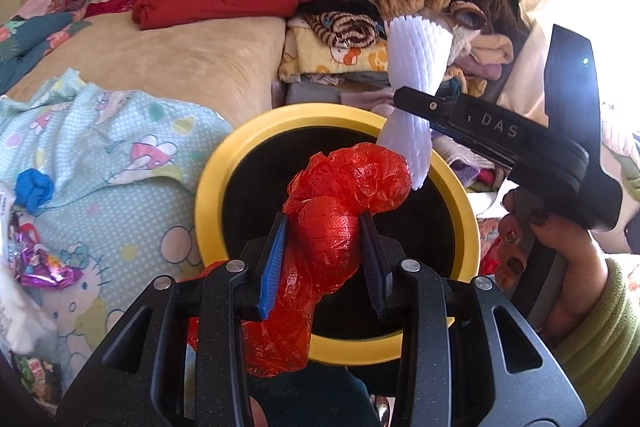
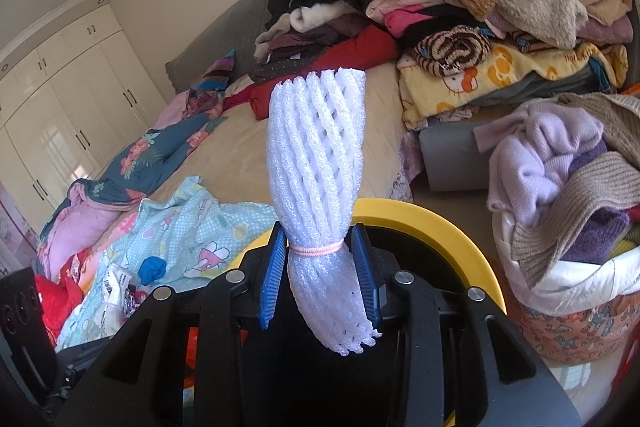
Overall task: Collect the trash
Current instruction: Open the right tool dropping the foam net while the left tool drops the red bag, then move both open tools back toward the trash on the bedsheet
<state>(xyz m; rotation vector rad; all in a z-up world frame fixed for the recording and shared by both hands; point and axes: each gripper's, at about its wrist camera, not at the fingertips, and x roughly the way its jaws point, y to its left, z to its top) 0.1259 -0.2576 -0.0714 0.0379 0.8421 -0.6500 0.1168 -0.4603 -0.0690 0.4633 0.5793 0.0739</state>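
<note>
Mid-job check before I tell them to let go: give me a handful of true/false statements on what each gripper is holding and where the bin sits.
1. The left gripper is shut on a red plastic bag. True.
2. The right gripper is open with nothing in it. False: it grips a white foam net sleeve.
3. The yellow-rimmed bin lies below the red plastic bag. True.
4. The foam sleeve is bound with a green string. False: a pale pink elastic band wraps it.
5. A blue crumpled item already lies in the bin. False: it rests on the light blue patterned bedding.
</note>
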